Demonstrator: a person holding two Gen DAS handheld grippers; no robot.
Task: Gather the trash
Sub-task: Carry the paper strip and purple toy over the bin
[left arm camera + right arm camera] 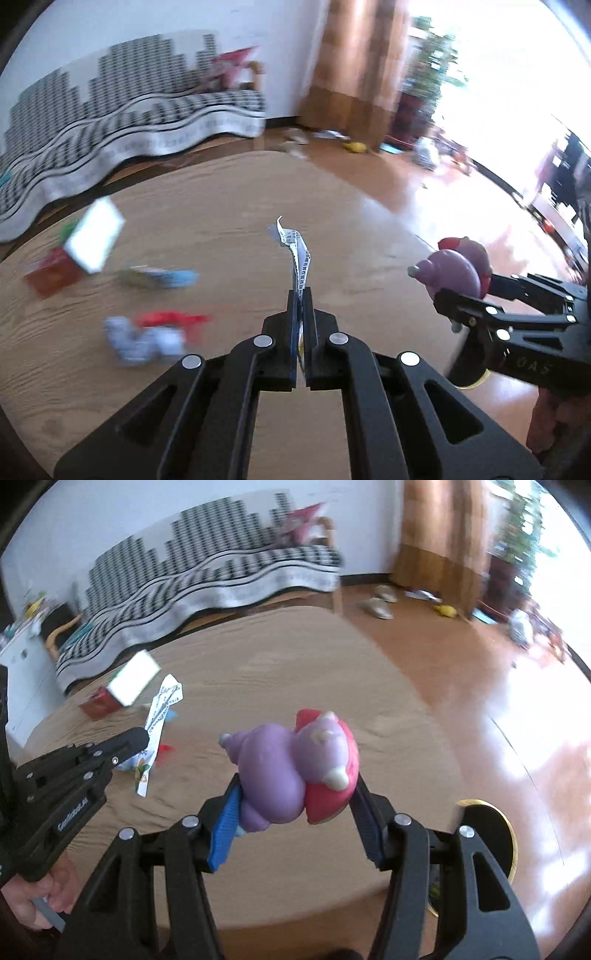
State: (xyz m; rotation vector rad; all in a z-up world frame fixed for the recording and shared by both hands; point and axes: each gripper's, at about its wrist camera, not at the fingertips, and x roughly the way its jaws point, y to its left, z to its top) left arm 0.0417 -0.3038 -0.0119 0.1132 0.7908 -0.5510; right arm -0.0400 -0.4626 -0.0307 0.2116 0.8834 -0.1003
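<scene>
Left gripper (300,295) pinches a thin printed paper wrapper (295,251) shut, limp and light, flopping above its tips. Right gripper (295,797) half-wide clamps a squashy purple-pink rubber toy (295,764) across its belly; more blurred litter lies on the counter (240,192) beyond-left.

Printed paper wrapper (297,258): white with dark print, crumpled strip, pinched upright between the shut left gripper (302,306), top curling toward 11 o'clock; in the right wrist view it hangs from the tips at 9 o'clock. Purple and pink squishy toy (295,768): rounded, soft, lying sideways between the pads of the right gripper (295,812), pressed on both sides. Loose trash on the tan surface (221,206), blurred: white-faced red box (79,254) at 9 o'clock, tilted; blue-green wrapper (162,277) just beside it; red scrap (173,319) touching a crumpled white-blue wrapper (144,341) at 8 o'clock.
</scene>
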